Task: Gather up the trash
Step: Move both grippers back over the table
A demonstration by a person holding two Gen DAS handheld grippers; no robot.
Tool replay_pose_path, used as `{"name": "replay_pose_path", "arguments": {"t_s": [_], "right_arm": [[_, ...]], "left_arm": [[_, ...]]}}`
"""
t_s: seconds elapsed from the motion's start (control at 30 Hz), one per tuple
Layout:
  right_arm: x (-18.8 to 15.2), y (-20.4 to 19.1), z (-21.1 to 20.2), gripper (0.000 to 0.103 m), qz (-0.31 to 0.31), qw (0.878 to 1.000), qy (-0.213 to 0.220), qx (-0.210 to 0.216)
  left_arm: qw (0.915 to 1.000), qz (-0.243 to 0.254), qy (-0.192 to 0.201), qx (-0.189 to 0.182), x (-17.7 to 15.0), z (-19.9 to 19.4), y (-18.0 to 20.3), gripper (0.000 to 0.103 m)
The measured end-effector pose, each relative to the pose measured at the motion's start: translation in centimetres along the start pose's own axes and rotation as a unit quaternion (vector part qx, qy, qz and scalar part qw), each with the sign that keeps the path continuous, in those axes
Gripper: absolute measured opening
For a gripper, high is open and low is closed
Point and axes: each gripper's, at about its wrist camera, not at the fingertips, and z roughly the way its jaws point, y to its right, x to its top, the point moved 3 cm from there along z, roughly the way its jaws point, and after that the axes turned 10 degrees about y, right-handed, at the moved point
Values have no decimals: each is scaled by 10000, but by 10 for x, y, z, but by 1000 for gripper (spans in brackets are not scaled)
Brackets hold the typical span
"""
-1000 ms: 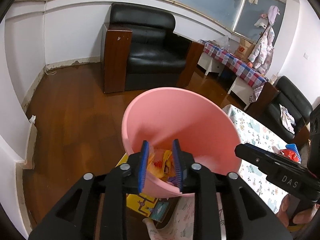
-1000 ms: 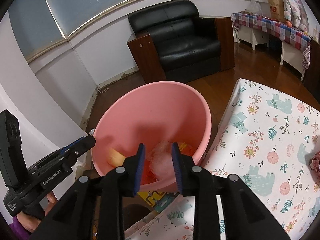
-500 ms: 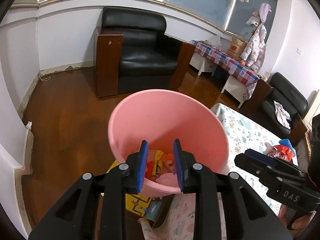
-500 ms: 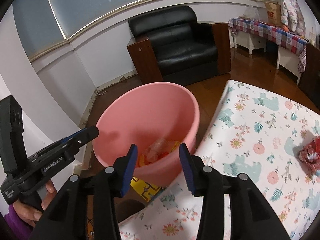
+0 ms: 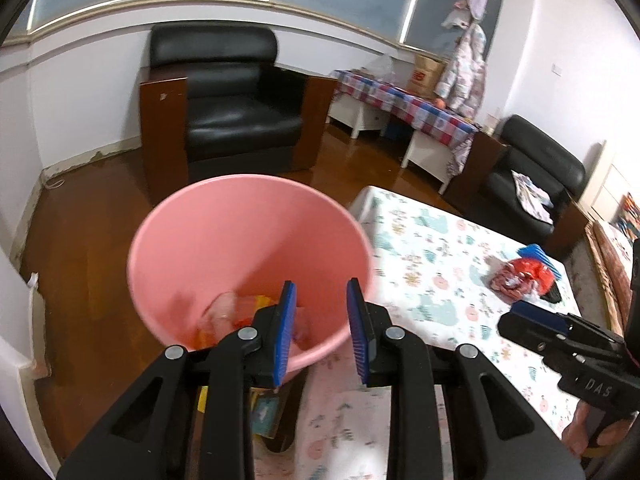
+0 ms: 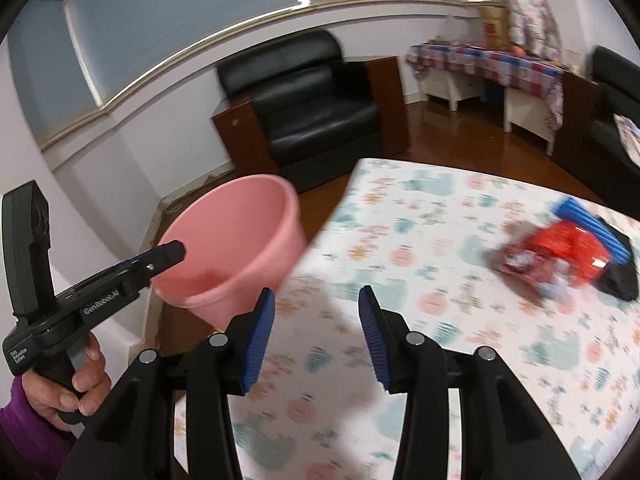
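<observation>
While hidden rightward, bin [image 5: 248, 248] trash [image 5: 236, 314] leftward; both fingers [image 5: 286, 332] [image 6: 258, 334] spread, empty.

Even indoor light fills both fisheye views, with bent walls and black corners at the edges, motion blur smearing the floral tablecloth [image 6: 460, 292] in the right view, and a soft shadow beneath the right gripper [image 6: 316, 328].

Bucket [image 5: 248, 248] off the surface's [image 5: 432, 280] left edge, trash scraps [image 5: 240, 312] inside. Wrapper pile [image 6: 560, 252] on surface's far right. Armchair [image 5: 232, 104] behind bucket, side table [image 5: 400, 108] right of it.
</observation>
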Motion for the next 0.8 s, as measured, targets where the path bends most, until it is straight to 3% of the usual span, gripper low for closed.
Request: {"name": "replay_pose_path", "arguments": {"t_s": [0.3, 0.5, 0.57, 0.8], "right_arm": [[-11, 95, -52, 43, 626, 9943, 302, -807], [9, 157, -78, 43, 966, 9857, 647, -1224], [23, 169, -79, 48, 936, 9848, 732, -1263], [60, 189, -43, 49, 600, 9885, 664, -1219]], "left_arm": [[9981, 392, -165, -443, -5, 16, 53, 26], [9955, 560, -317, -690, -11, 27, 84, 26], [9946, 587, -394, -757, -13, 31, 94, 26], [9913, 802, -472, -936, -14, 40, 119, 26]]}}
